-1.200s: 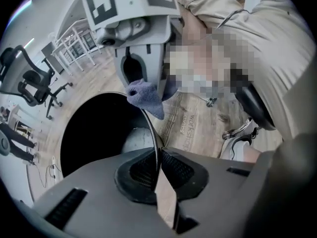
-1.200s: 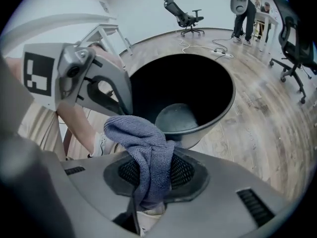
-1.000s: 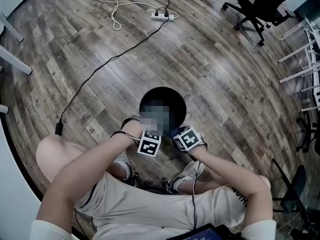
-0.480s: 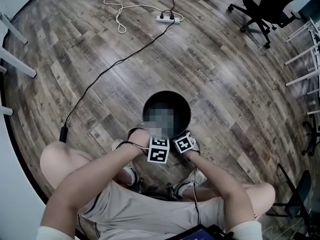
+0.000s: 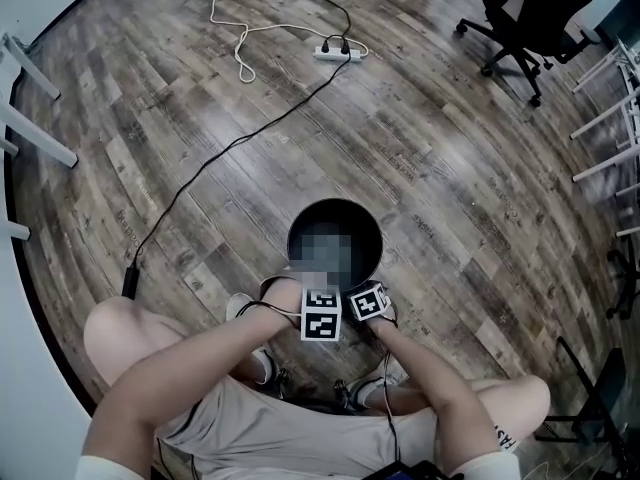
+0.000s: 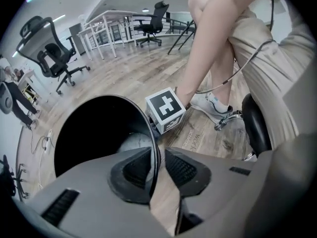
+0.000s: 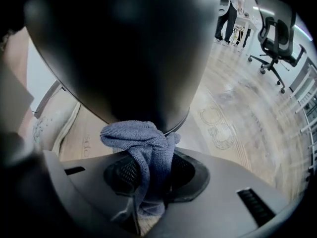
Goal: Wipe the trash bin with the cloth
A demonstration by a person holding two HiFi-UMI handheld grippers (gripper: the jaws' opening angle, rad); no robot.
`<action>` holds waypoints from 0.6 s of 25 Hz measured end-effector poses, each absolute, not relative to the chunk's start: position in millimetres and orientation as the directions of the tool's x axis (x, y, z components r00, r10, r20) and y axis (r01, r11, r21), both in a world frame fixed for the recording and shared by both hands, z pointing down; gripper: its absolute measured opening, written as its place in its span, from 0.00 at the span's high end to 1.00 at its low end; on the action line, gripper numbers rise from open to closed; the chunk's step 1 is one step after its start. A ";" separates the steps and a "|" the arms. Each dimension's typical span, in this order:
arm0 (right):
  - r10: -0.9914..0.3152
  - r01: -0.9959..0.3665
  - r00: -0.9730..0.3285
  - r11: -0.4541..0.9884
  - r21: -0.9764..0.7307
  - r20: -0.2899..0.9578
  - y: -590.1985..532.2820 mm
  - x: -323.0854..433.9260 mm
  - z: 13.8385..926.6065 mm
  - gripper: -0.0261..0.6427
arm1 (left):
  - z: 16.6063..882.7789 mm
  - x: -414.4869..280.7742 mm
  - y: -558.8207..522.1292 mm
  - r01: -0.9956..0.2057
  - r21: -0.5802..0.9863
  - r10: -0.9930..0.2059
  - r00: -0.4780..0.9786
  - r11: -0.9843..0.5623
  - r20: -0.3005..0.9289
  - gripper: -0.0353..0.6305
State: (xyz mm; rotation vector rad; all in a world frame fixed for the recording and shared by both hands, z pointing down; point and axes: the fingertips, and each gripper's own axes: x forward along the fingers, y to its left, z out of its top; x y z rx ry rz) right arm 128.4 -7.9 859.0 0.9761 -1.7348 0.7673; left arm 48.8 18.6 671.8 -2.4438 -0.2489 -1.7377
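The black round trash bin stands on the wood floor between the person's feet. My left gripper points down over its near rim. The thin rim runs between the jaws, which have just been opening, and a gap shows beside the right pad. My right gripper is shut on a blue-grey cloth, whose bunched end presses against the bin's outer wall low down near the floor. In the head view only both marker cubes show, the left one and the right one.
A power strip with a black cable and a white cable lies on the far floor. A black office chair stands at the back right and white frames at the right edge. The person's shoes flank the bin.
The right gripper has sunk down along the bin's near outer side with the cloth. The left gripper has stayed at the rim.
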 end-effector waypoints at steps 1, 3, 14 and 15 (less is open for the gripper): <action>-0.246 -0.875 -0.225 0.478 -0.084 0.943 -2.5 127.5 851.7 0.80 | 669.1 49.5 18.4 0.203 -0.005 0.064 0.331 -0.979 0.942 0.77; -0.211 -0.862 -0.253 0.493 -0.120 0.944 5.7 124.0 835.4 0.80 | 662.3 49.1 12.9 0.203 -0.013 0.058 0.339 -0.979 0.939 0.71; -0.176 -0.763 -0.368 0.619 -0.189 0.913 34.1 108.7 697.5 0.80 | 674.3 13.0 17.2 0.428 -0.033 0.066 0.215 -0.903 0.974 0.67; -0.178 -0.761 -0.380 0.618 -0.198 0.907 34.6 105.0 688.1 0.80 | 677.0 9.9 13.6 0.444 -0.058 0.038 0.205 -0.894 0.978 0.67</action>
